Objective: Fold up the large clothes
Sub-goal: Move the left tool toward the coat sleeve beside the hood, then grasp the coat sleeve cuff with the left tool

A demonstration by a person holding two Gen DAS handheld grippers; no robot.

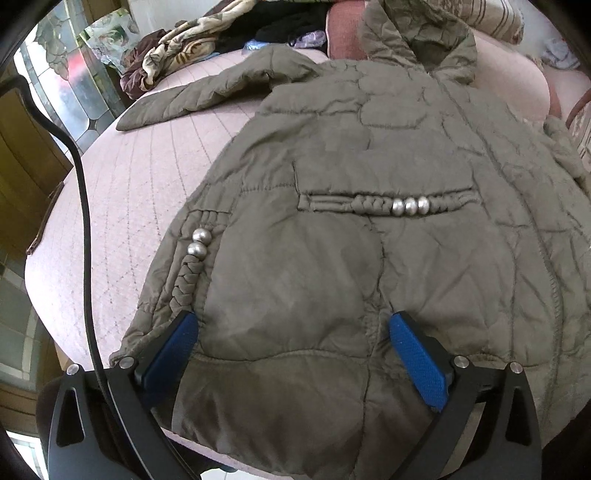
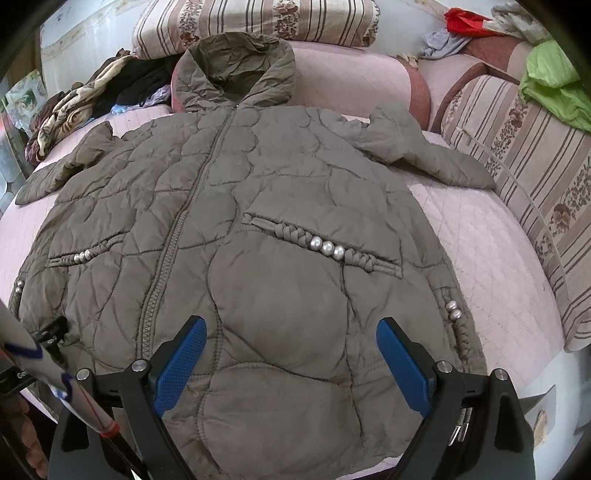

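An olive quilted hooded jacket lies flat, front up and zipped, on a pink quilted sofa seat, with both sleeves spread out and the hood toward the backrest. It also fills the left wrist view. My left gripper is open, its blue pads over the jacket's hem on its left side. My right gripper is open over the hem on the right side. Neither holds fabric. Part of the left gripper shows at the jacket's left hem.
Striped floral cushions line the back and right. A pile of clothes and a patterned blanket lies at the far left. Green and red garments sit on the armrest. A black cable hangs at left.
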